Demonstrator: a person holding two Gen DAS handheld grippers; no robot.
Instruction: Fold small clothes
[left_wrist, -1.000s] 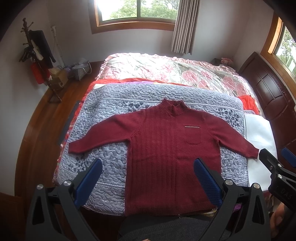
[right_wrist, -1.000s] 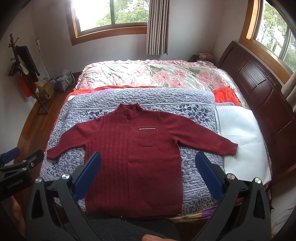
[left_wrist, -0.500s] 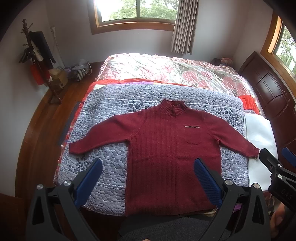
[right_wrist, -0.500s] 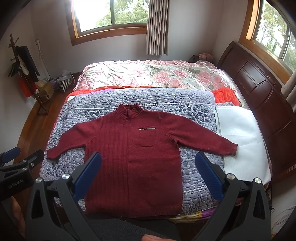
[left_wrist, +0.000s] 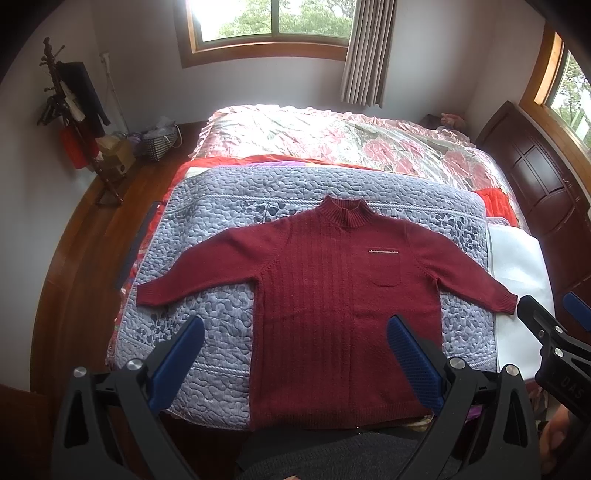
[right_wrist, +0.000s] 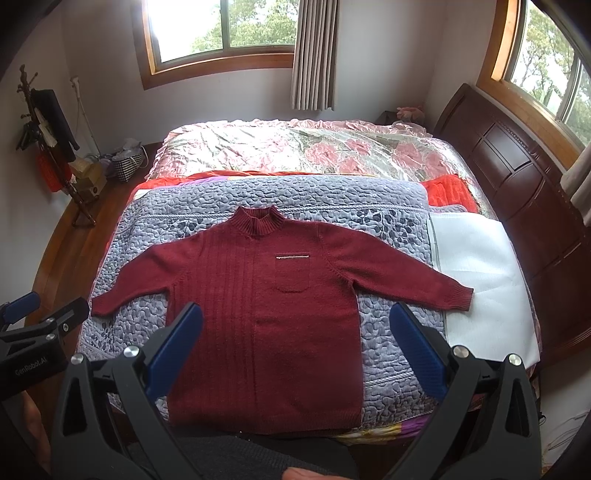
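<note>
Both hand-held grippers, left (left_wrist: 295, 362) & right (right_wrist: 297, 354), hang spread wide w/ nothing between the blue pads, same as a sec ago. No real change, so folding hasn't begun. Red sweater (right_wrist: 266, 317) lies flat, sleeves out, on the grey quilt (right_wrist: 388, 221) on the bed. Left unit reads "GenRobot.AI" (right_wrist: 31, 365).

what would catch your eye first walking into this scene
A dark red knit sweater lies flat, sleeves spread, on a lavender quilted blanket across the bed's near end. Behind it lies a shiny pink floral bedspread. Both grippers, left and right, hover open above it.
</note>
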